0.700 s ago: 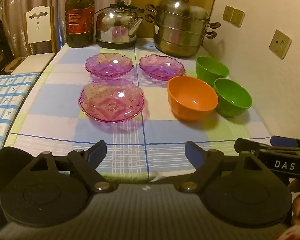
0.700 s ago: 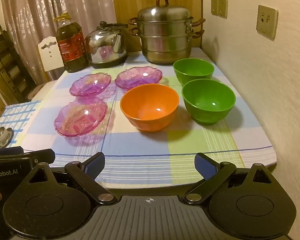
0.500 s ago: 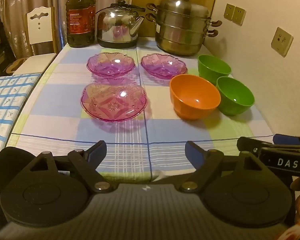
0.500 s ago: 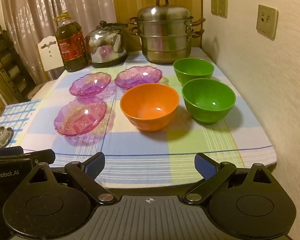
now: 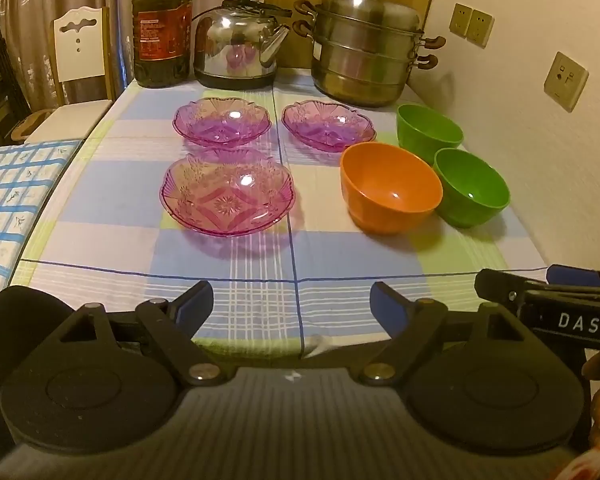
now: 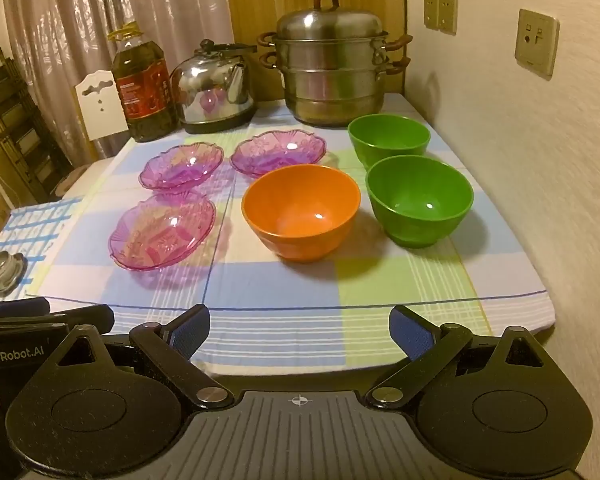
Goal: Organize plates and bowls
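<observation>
Three pink glass plates lie on the checked tablecloth: a near one (image 5: pixel 226 196) (image 6: pixel 162 230), a far left one (image 5: pixel 221 120) (image 6: pixel 182 165) and a far right one (image 5: pixel 328 125) (image 6: pixel 278 152). An orange bowl (image 5: pixel 390 192) (image 6: pixel 300 210) stands beside a near green bowl (image 5: pixel 471 192) (image 6: pixel 419 200); a second green bowl (image 5: pixel 429 132) (image 6: pixel 389 138) stands behind. My left gripper (image 5: pixel 292 306) is open and empty over the table's near edge. My right gripper (image 6: pixel 300 328) is open and empty, also at the near edge. Each gripper shows at the other view's side.
An oil bottle (image 5: pixel 162 28), a steel kettle (image 5: pixel 238 46) and a stacked steamer pot (image 5: pixel 366 52) line the table's back edge. A wall (image 6: pixel 540 160) runs along the right. A white chair (image 5: pixel 80 52) and a blue-checked surface (image 5: pixel 12 200) lie to the left.
The left gripper has drifted slightly back and to the left, so the dishes sit a little farther right in its view. The right gripper has barely moved. Both stay open.
</observation>
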`<state>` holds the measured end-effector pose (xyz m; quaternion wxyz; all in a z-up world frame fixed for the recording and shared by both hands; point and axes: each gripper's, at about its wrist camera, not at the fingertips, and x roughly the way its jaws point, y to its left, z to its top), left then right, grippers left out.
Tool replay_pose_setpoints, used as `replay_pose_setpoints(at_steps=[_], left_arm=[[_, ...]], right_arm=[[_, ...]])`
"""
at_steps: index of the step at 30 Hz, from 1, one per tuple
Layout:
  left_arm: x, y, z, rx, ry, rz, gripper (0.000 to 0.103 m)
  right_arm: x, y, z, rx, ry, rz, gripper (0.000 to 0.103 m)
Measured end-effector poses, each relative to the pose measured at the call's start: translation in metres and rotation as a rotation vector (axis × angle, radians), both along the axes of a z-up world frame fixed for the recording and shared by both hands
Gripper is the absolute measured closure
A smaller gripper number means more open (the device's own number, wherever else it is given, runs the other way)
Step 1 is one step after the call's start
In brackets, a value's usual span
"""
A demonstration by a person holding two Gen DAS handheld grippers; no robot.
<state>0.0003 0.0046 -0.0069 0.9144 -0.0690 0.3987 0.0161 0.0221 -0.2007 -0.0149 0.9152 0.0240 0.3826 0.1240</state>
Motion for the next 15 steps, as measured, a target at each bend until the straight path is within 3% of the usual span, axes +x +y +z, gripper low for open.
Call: replay_pose_setpoints(at_steps=[15], left_arm=[[-0.0007, -0.0001, 0.0002, 0.001, 0.001, 0.001, 0.019]], right_arm=[[-0.0007, -0.001, 0.0016, 0.003, 0.003, 0.001, 0.007]])
